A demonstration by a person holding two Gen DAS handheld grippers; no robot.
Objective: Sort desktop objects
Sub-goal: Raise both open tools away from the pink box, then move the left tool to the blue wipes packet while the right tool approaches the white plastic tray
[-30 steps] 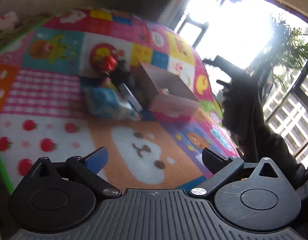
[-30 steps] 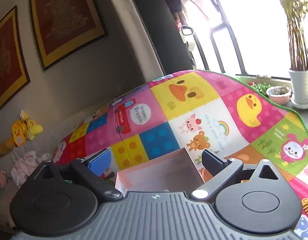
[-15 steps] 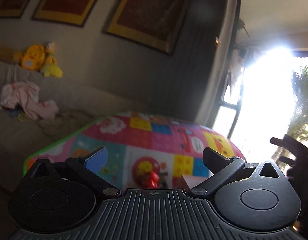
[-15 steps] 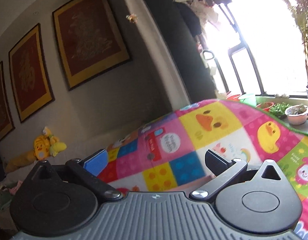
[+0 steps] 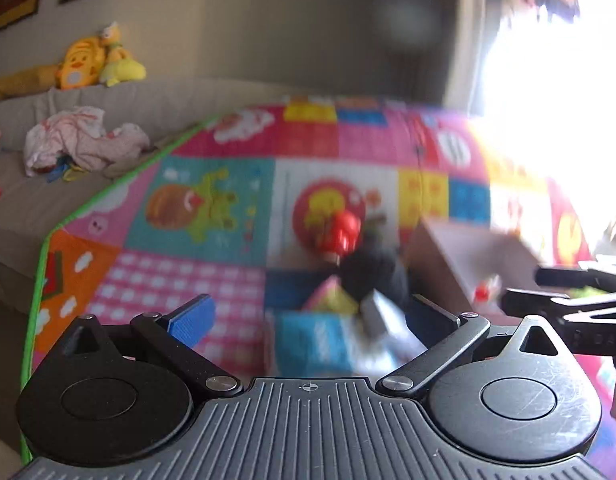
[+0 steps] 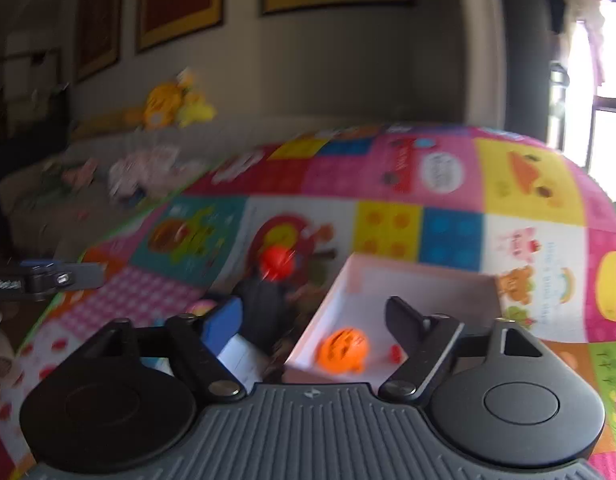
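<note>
On the colourful play mat (image 5: 180,280) lies a blurred pile: a red round toy (image 5: 341,232), a black object (image 5: 371,272), a blue packet (image 5: 311,340) and a pink-yellow item (image 5: 331,296). My left gripper (image 5: 311,316) hovers open just short of the pile, with nothing between its fingers. Right of the pile stands an open pink box (image 6: 407,280) holding an orange ball (image 6: 343,350) and a small red piece (image 6: 395,354). My right gripper (image 6: 313,320) hangs over the box's near left corner, its jaws closing on nothing. The red toy (image 6: 276,262) and black object (image 6: 264,308) lie beyond its left finger.
A grey sofa (image 5: 28,200) runs along the mat's far left edge, with plush toys (image 5: 96,64) and crumpled clothes (image 5: 80,140) on it. Framed pictures hang on the wall. A bright window is at the right. A hand (image 6: 0,360) shows at the left edge.
Both cameras have tipped down from the wall onto the mat, so the pile and the box are back in view. The right jaws stand narrower than before. The left jaws are unchanged.
</note>
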